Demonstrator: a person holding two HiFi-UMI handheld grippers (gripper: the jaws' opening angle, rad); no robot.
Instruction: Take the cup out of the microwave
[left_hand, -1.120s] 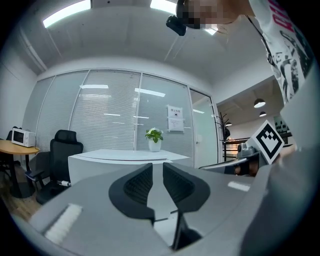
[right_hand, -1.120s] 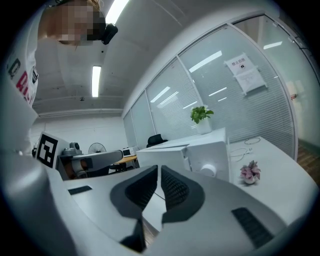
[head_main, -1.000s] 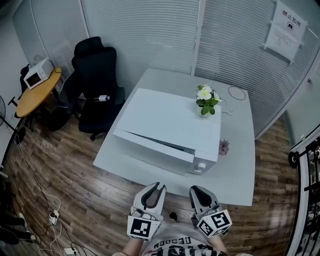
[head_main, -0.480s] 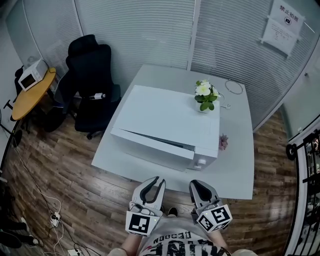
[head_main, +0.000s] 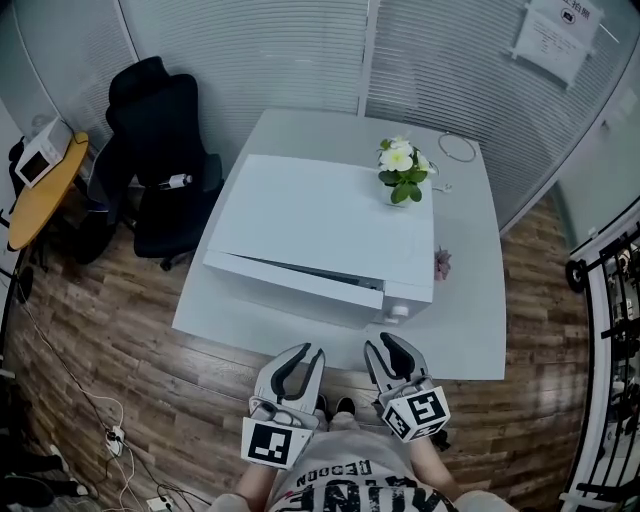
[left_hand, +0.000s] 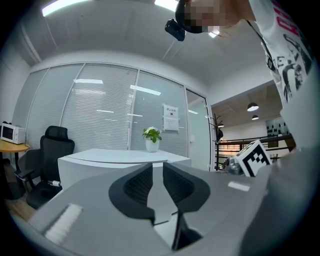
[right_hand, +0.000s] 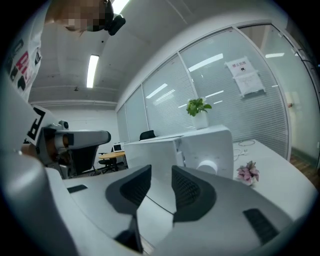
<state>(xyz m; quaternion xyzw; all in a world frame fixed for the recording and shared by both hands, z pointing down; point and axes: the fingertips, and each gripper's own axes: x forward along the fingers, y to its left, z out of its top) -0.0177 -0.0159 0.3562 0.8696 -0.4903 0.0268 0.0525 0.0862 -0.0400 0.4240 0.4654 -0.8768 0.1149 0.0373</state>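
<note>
A white microwave (head_main: 320, 225) stands on the white table (head_main: 470, 320); a dark gap runs along the top of its door, and a round knob (head_main: 399, 311) sits at its front right. No cup is visible in any view. My left gripper (head_main: 303, 352) is open and empty, held in front of the table's near edge. My right gripper (head_main: 383, 345) is beside it, also open and empty, pointing at the knob end. The left gripper view shows its own gripper (left_hand: 157, 170) facing the microwave (left_hand: 100, 162). In the right gripper view, that gripper (right_hand: 161, 176) faces the knob (right_hand: 207, 166).
A potted plant (head_main: 402, 170) stands on top of the microwave. A small pink flower (head_main: 441, 264) and a cable (head_main: 458, 148) lie on the table. A black office chair (head_main: 155, 150) and a yellow round table (head_main: 40, 195) are at the left, a railing (head_main: 600, 300) at the right.
The head view has shifted, so the table sits lower left in the picture. My right gripper has edged closer to the left one and the microwave. Both pairs of jaws stand as before.
</note>
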